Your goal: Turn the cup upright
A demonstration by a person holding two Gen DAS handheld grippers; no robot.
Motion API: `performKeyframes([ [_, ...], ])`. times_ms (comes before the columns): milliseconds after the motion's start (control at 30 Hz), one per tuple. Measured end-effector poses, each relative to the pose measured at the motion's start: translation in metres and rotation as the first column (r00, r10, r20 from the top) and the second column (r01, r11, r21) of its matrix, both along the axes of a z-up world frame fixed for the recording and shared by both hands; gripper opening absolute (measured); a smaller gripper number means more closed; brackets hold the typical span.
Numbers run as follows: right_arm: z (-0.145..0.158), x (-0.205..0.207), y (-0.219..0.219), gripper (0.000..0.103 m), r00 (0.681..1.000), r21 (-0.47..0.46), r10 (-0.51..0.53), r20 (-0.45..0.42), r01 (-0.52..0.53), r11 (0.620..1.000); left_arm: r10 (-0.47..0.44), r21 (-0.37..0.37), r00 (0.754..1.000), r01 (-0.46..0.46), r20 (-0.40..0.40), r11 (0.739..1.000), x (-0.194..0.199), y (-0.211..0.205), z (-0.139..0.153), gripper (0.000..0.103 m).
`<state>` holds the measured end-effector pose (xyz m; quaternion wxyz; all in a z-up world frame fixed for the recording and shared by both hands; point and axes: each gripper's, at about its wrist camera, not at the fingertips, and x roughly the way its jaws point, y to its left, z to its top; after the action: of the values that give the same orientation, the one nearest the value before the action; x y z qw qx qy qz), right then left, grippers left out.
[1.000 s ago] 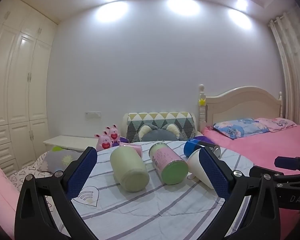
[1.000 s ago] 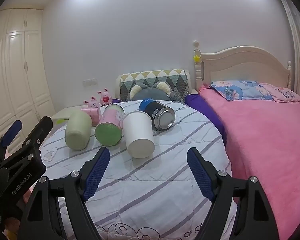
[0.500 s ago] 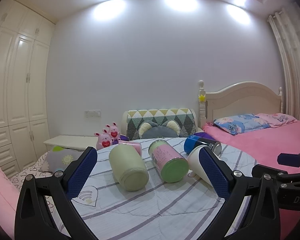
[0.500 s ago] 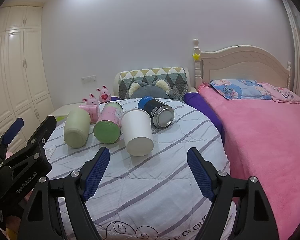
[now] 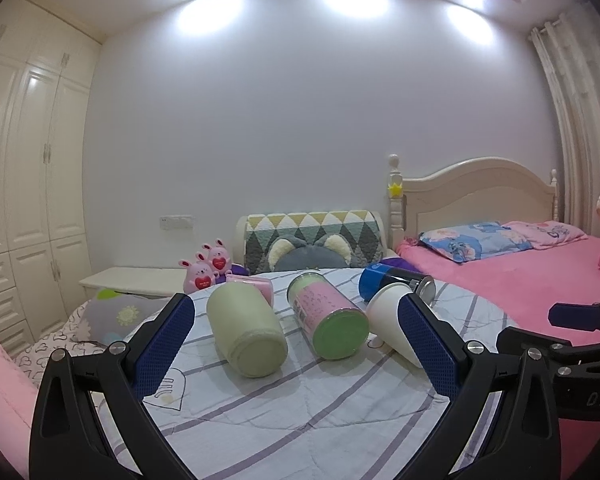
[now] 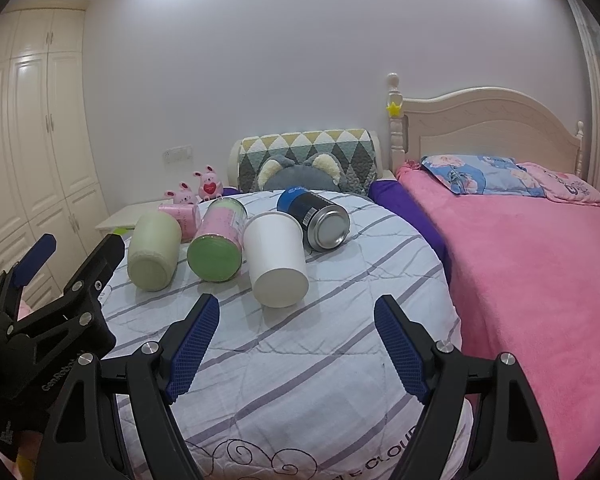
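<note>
Several cups lie on their sides on a striped quilt [image 6: 308,364]. From left: a pale green cup [image 5: 246,332] [image 6: 154,252], a pink cup with a green base [image 5: 328,320] [image 6: 218,246], a white paper cup [image 6: 276,260] [image 5: 386,316], and a blue and black can [image 6: 316,216] [image 5: 384,278]. A small pink cup [image 6: 180,216] lies behind them. My left gripper [image 5: 296,348] is open and empty in front of the pale green and pink cups. My right gripper [image 6: 296,344] is open and empty just in front of the white cup.
A pink bed [image 6: 540,264] with a cream headboard [image 6: 488,120] lies to the right. A patterned cushion [image 6: 304,156], pink bunny toys [image 6: 208,184] and a white side table [image 5: 136,280] stand behind the cups. Wardrobes [image 6: 32,140] line the left wall.
Both grippers have moved forward, closer to the cups, which look larger now. Both stay open and empty. The cups have not moved.
</note>
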<state>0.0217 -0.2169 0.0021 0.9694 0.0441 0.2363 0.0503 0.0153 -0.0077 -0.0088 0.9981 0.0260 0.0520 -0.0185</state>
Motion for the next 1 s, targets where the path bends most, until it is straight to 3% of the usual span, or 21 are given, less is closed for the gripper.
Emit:
performKeyframes([
  [1000, -0.003, 0.010, 0.003, 0.081, 0.999, -0.010, 0.012, -0.046, -0.013, 1.000, 0.015, 0.012, 1.000, -0.015, -0.019, 1.000, -0.002, 0.000, 0.005, 0.103],
])
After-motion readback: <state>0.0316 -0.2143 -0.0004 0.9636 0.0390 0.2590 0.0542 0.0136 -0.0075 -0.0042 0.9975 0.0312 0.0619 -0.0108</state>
